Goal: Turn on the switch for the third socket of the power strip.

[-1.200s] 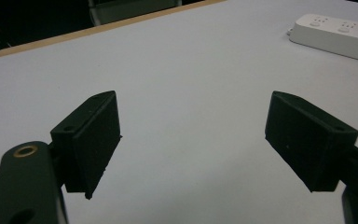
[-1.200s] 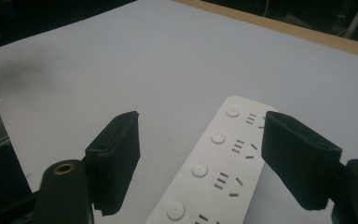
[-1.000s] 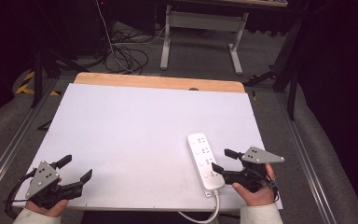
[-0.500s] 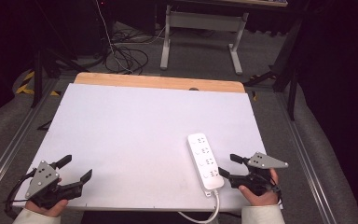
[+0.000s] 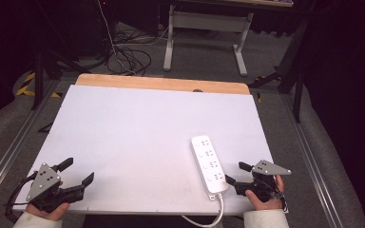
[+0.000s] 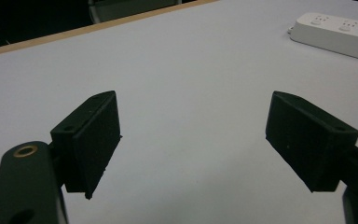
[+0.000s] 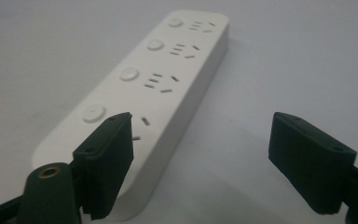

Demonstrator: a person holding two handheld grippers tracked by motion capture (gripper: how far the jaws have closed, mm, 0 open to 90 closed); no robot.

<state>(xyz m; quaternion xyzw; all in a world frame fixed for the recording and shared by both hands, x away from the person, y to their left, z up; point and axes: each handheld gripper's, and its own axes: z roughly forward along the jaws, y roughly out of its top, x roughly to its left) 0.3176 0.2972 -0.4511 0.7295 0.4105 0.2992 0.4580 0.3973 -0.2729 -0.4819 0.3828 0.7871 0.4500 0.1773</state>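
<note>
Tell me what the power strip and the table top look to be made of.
Power strip: probably hard plastic, white and smooth, with moulded round buttons and a soft sheen. Table top: a matt white sheet, likely laminate or board, over what looks like wood, judging by the bare tan strip at its far edge.

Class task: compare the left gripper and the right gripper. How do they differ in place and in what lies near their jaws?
The left gripper sits at the table's near-left corner over bare surface; the right gripper sits near-right, beside the power strip. Right's one jaw overlaps the strip; left's frame nothing. Both stand open, holding nothing.

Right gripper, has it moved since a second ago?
Yes. The right gripper has slid toward the table's near edge along the power strip, its jaws opening wider, nothing between them.
</note>
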